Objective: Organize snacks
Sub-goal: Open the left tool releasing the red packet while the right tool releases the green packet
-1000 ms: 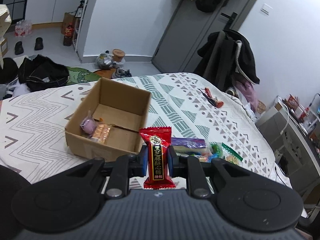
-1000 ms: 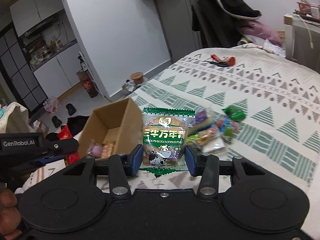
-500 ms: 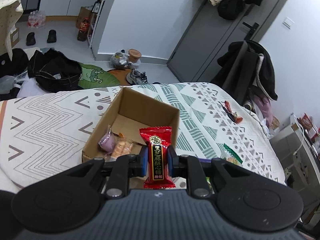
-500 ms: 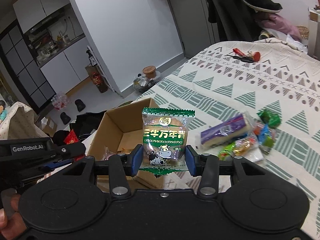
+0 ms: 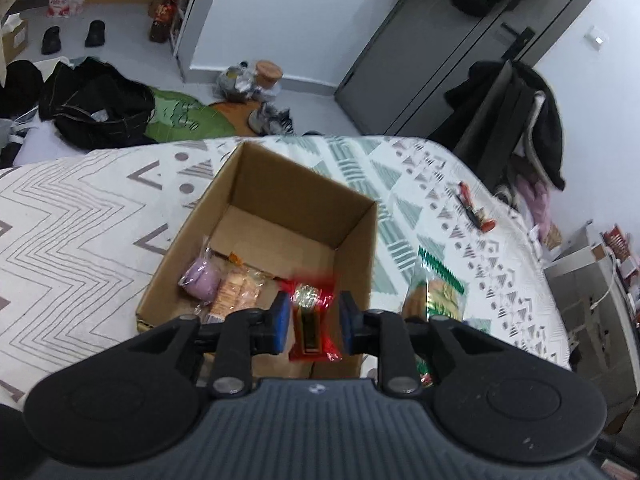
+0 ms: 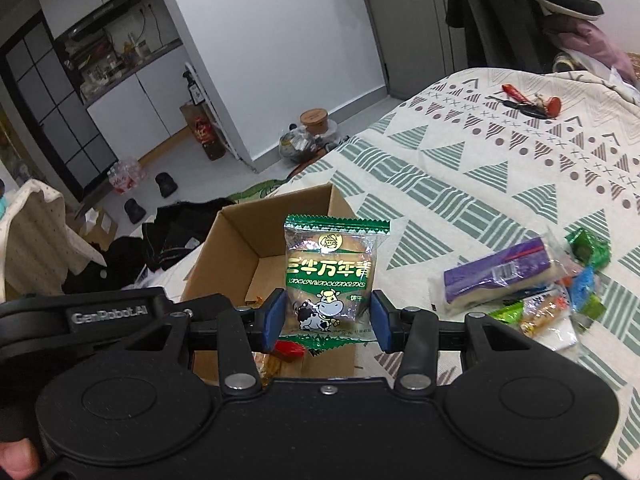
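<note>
An open cardboard box (image 5: 360, 248) sits on the patterned bed, also in the right wrist view (image 6: 224, 240). It holds a purple snack (image 5: 202, 280) and an orange cracker pack (image 5: 236, 294). My left gripper (image 5: 313, 322) is open above the box's near right corner; a blurred red snack packet (image 5: 310, 324) is loose between its jaws, apart from both pads. My right gripper (image 6: 328, 316) is shut on a green cow-print biscuit pack (image 6: 330, 280) held over the box, also seen from the left wrist (image 5: 434, 292).
A pile of loose snacks, with a purple pack (image 6: 500, 272) and green wrappers (image 6: 588, 246), lies on the bed right of the box. Red-handled tools (image 6: 532, 104) lie farther back. Dark bags (image 5: 100, 108) and shoes are on the floor beyond the bed.
My left gripper moved over the box and opened, letting go of the red packet, which now drops blurred between the jaws. My right gripper moved closer over the box with its biscuit pack.
</note>
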`<state>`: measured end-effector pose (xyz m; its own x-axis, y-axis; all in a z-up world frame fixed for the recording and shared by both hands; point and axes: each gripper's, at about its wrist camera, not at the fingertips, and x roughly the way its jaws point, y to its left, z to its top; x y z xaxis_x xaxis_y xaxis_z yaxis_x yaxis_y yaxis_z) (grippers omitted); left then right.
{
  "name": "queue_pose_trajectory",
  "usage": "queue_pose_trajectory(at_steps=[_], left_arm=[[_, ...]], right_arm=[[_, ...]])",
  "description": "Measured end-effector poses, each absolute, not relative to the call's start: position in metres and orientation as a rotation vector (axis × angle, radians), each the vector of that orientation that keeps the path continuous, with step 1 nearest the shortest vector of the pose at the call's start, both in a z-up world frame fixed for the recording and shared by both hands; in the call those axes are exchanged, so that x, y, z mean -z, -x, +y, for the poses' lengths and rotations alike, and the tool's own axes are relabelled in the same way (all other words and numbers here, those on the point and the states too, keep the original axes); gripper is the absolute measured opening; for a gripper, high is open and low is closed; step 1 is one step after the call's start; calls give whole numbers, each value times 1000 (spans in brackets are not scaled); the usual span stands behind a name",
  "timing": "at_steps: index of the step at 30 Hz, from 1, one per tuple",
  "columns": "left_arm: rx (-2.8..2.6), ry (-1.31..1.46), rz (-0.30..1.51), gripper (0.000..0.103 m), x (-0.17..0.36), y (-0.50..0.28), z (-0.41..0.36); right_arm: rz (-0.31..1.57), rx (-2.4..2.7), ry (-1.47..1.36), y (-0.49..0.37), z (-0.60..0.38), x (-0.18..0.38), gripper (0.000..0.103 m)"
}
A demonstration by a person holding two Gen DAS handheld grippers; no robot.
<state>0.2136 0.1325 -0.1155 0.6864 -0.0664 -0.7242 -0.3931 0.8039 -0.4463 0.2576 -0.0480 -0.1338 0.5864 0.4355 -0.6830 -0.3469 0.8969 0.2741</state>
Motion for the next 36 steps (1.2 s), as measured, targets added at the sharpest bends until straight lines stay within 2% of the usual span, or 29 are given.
queue_pose_trajectory(at_steps=[5, 10, 12, 14, 19, 26, 28, 32, 36], left_arm=[[-249, 655, 769, 48, 112, -203, 148], [-281, 672, 767, 51, 111, -198, 160], [-287, 667, 770, 57, 109, -197, 162], [-293, 659, 771, 68, 106, -195, 161], [-325, 637, 771, 84, 98, -189, 157], [-308, 597, 775, 87, 89, -181, 139], [-288, 582, 775, 89, 86, -179, 130], [-257, 529, 797, 90, 83, -176, 110], [-240, 489, 811, 93, 78, -174, 88]], right_arm=[[839, -472, -92, -263, -36, 135, 44], [836, -501, -72, -263, -22, 132, 45], [849, -507, -55, -262, -19, 131, 47], [846, -500, -55, -261, -22, 129, 50], [813, -460, -75, -252, -48, 115, 56], [821, -412, -60, -240, -91, 113, 62], [817, -406, -53, -236, -101, 112, 70], [817, -393, -53, -230, -123, 110, 75], [798, -383, -59, -225, -144, 102, 86]])
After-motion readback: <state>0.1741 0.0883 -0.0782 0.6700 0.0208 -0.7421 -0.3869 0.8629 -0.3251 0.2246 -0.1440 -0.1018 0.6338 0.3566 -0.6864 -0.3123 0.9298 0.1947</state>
